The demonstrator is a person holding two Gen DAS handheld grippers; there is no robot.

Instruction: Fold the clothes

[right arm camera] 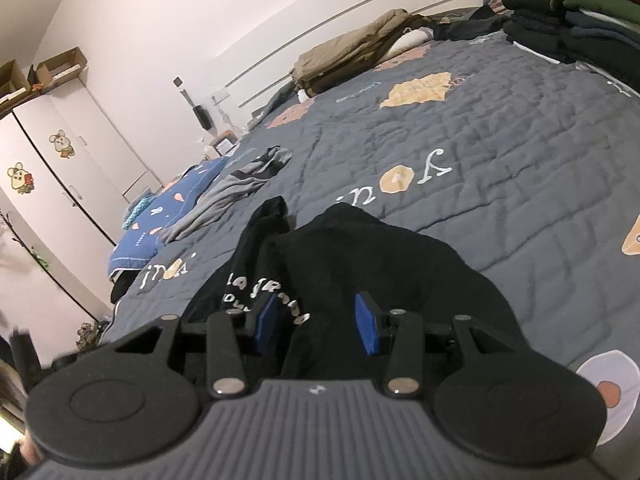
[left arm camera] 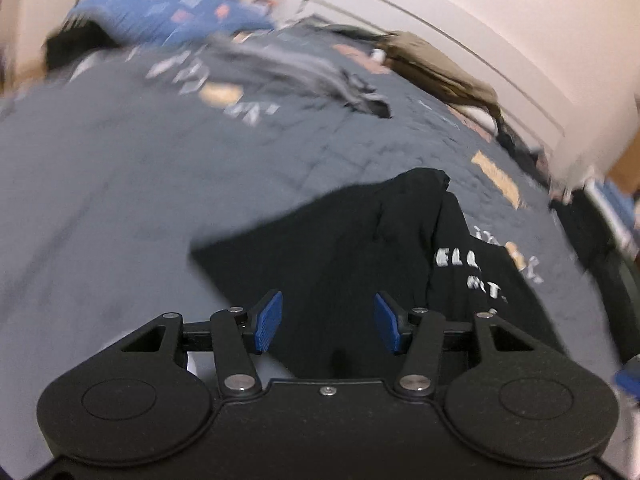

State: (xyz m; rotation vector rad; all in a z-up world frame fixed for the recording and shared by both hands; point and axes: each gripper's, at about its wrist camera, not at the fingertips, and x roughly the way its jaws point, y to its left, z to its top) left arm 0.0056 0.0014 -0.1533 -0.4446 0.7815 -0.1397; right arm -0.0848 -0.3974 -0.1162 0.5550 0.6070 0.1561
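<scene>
Left gripper (left arm camera: 328,322) hangs over the black T-shirt (left arm camera: 360,248), jaws parted, no cloth between the blue pads (left arm camera: 269,322) — likely moving to pick a fresh edge. The shirt lies rumpled near the front of the grey quilt (right arm camera: 500,140), white lettering up. Right gripper (right arm camera: 316,324) sits low on the shirt's near part, jaws apart; whether cloth is pinched cannot be told — the folded stack (right arm camera: 560,12) waits far right.

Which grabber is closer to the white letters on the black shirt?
The right. The right gripper sits right over the white letters on the black shirt, jaws apart. The left gripper hangs over plain black cloth, the letters off to its side.
</scene>
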